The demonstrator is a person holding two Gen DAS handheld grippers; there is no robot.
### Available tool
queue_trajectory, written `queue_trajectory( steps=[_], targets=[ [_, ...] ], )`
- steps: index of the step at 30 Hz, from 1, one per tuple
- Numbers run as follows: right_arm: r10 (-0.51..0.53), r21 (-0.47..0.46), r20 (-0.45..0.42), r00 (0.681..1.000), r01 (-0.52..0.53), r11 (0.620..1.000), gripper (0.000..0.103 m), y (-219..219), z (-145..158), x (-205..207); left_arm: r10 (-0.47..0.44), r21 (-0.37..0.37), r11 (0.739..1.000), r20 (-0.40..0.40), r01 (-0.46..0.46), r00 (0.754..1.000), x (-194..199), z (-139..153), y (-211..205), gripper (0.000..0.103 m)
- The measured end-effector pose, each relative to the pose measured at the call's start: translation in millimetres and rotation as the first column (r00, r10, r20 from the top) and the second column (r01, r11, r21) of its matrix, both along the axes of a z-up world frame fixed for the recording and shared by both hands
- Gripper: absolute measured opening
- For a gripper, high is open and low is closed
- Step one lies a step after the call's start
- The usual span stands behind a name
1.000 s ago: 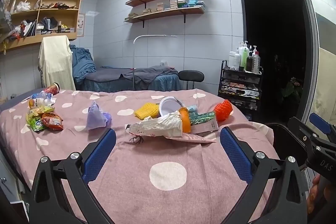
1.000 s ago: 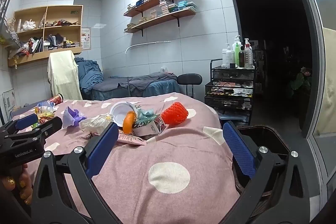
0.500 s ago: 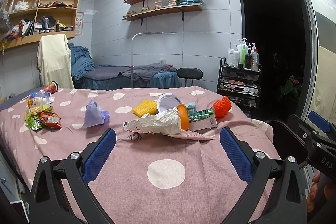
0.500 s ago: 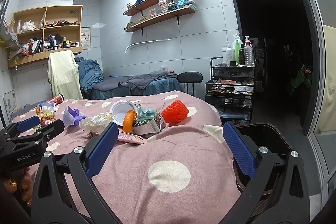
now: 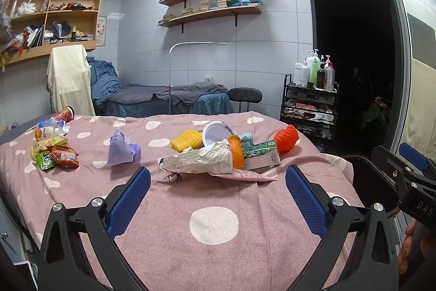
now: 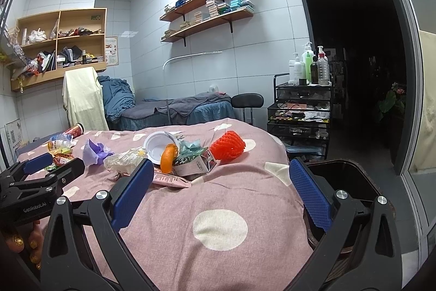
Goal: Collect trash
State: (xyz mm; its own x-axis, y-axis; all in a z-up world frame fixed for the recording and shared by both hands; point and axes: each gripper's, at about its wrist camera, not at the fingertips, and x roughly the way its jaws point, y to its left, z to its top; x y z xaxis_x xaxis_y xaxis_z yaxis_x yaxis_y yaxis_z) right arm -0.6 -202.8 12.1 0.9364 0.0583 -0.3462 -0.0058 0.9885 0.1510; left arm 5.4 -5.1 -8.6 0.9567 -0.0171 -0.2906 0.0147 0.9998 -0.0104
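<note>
Though above the dotted bedspread [image 5: 212,258], each hand-held gripper [image 5: 218,190] [image 6: 215,188] wide apart, empty, touching nothing.

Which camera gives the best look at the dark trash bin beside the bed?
The right wrist view: the trash bin shows its open rim and dark inside, beside the bed's corner. The left wrist view catches only a dark sliver at the bed's right edge, partly behind the right tool.

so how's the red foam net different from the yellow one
The red foam net is puffed into a rounded bulb at the right end of the pile; the yellow foam net lies flatter, left of the white tub. Both are mesh fruit sleeves on the bedspread.
</note>
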Motion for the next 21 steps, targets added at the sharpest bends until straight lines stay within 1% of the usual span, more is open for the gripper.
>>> queue_trajectory(
  steps=[21],
  targets=[
    [-0.001, 0.009, -0.004, 1.000, 0.001, 1.000, 0.098, -3.4, 3.2, -1.5, -0.005, 0.006, 1.000, -0.002, 0.005, 1.000, 1.1, -1.4, -3.6, 0.098]
  ],
)
